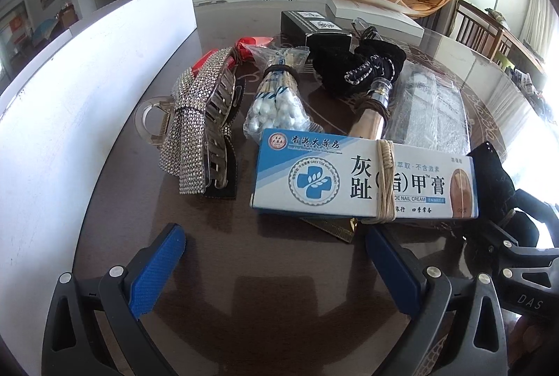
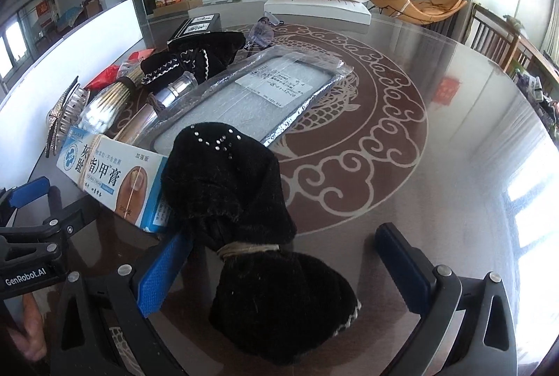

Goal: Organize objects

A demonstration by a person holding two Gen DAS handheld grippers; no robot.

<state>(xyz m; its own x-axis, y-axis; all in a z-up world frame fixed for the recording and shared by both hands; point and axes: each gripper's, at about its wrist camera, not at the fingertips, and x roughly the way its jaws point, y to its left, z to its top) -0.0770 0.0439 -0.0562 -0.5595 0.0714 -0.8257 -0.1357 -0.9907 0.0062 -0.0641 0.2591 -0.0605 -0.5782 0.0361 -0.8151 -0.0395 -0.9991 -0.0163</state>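
While jaws gape: black bow (image 2: 244, 201) between right gripper (image 2: 283, 267) fingers (untouched).

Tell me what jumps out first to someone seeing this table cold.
The blue-and-white ointment box, tied with string, lies front and centre, just beyond the open left gripper. To its left stands a rhinestone hair claw beside a white panel. In the right wrist view, a black velvet bow lies between the open right gripper's fingers.

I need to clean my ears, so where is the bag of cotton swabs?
In the left wrist view, the bag of cotton swabs lies on the table's middle, between the sparkly hair clip on its left and the black velvet bow on its right, just behind the nail cream box.
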